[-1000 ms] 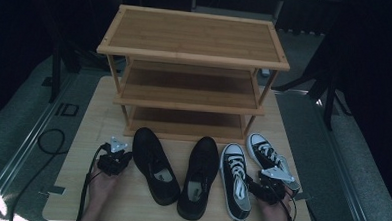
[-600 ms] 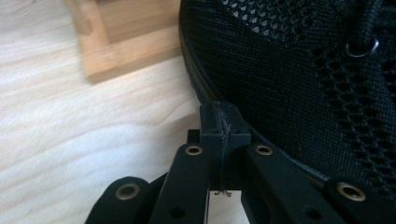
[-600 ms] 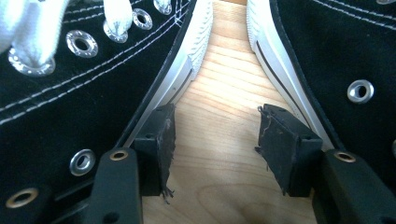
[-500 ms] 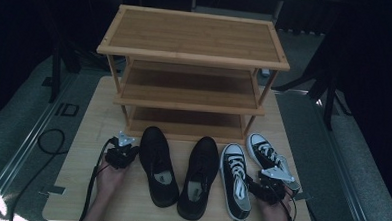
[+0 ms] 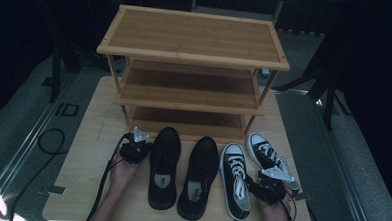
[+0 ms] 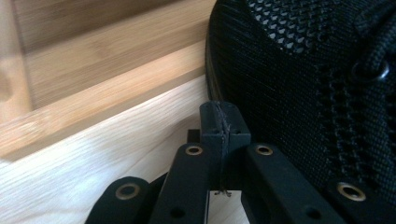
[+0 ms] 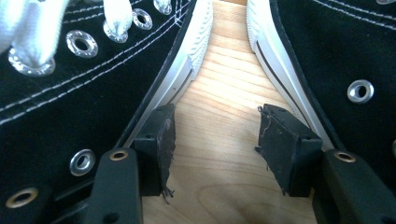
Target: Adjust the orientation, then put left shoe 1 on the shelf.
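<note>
A: While the left gripper point(image 5: 135, 149) sits beside the left black shoe point(image 5: 163, 165), what're its fingers point(image 6: 219, 122) doing?

B: Pressed together, nothing btwn them. In the left gripper view the shoe's mesh side is just at 3 o'clock of the tips; the shoe rack's point(image 5: 192, 60) bottom board runs across at 11 o'clock.

A: Where's that shoe on the counter point(image 5: 81, 165)?

B: Front centre, toe twd 12 o'clock, nearly touching the rack's lowest shelf. Its mate, the right black shoe point(image 5: 199, 175), lies alongside at 3 o'clock.

A: And the right gripper point(image 5: 269, 186)?

B: Fingers point(image 7: 161, 140) apart, low over bare wood btwn the two black-and-white sneakers: left sneaker point(image 5: 236, 178) at 9 o'clock, right sneaker point(image 5: 269, 156) at 3 o'clock. Gripping nothing.
</note>
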Motion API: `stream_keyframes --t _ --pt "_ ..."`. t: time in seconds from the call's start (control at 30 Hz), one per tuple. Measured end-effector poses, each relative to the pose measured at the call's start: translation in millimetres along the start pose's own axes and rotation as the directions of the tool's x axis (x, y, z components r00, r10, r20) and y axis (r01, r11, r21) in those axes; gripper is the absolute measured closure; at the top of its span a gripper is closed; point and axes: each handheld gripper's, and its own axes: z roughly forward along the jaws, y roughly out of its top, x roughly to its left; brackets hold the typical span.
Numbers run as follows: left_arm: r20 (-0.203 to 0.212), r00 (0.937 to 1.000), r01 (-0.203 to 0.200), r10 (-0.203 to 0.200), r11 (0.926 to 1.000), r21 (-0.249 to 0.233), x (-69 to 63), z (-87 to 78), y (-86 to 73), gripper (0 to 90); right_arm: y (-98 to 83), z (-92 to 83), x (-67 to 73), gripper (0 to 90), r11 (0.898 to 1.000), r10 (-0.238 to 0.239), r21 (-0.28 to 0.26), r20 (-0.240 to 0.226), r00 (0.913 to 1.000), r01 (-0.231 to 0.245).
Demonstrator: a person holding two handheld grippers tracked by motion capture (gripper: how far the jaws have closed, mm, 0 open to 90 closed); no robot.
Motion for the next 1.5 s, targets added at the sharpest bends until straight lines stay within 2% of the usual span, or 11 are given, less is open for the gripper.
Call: stream_keyframes --t 0.13,0.27,0.37,0.4,0.53,0.77,0.93,1.0,1.1,1.33,1.5 --pt "-0.008 1.0 -0.002 0.002 1.0 0.009 -0.5 0.9 0.9 90.0 0.0 0.0 0.1 45.8 1.0 0.001 0.0 0.0 1.0 -0.001" --pt "-0.007 0.9997 0.022 -0.022 0.9998 0.001 5.2 -5.1 -0.3 90.0 0.0 0.0 0.1 45.7 1.0 0.001 0.0 0.0 1.0 -0.001" --pt "-0.003 0.9996 0.027 -0.027 0.9995 -0.017 7.2 -12.3 0.0 89.9 0.0 0.0 0.1 45.7 1.0 0.001 0.0 0.0 1.0 -0.001" --pt "0.011 0.9992 0.04 -0.04 0.9985 -0.036 8.0 -20.7 0.1 89.9 0.0 0.0 0.1 45.7 1.0 0.001 0.0 0.0 1.0 -0.001" --pt "0.032 0.9993 0.02 -0.018 0.9988 -0.046 4.7 -37.5 0.5 85.2 0.0 0.0 0.1 45.7 1.0 0.001 0.0 0.0 1.0 -0.001" --pt "0.094 0.9956 0.013 -0.008 0.9985 -0.054 -9.6 -65.2 -0.1 79.5 0.0 0.0 0.0 45.7 1.0 0.001 0.0 0.0 1.0 -0.001" --pt "0.111 0.9938 0.009 -0.005 0.999 -0.043 -20.2 -79.9 1.0 77.8 0.0 -0.1 0.0 45.7 1.0 0.0 0.001 0.0 1.0 0.0" --pt "0.134 0.9908 0.025 -0.019 0.9988 -0.041 -27.0 -89.7 3.7 77.0 0.0 -0.1 0.0 45.7 1.0 0.0 0.001 0.0 1.0 0.0" --pt "0.157 0.9876 0.017 -0.009 0.9988 -0.046 -35.9 -99.8 8.3 76.2 0.0 -0.1 0.0 45.7 1.0 0.0 0.001 0.0 1.0 0.0" --pt "0.162 0.9867 -0.007 0.013 0.9993 -0.038 -55.5 -115.9 19.0 73.6 0.0 -0.1 0.0 45.7 1.0 0.0 0.001 0.0 1.0 0.0" --pt "0.138 0.9901 -0.027 0.024 0.9995 0.016 -63.5 -112.1 24.9 72.6 0.0 -0.1 0.0 45.7 1.0 0.0 0.001 0.0 1.0 0.0"
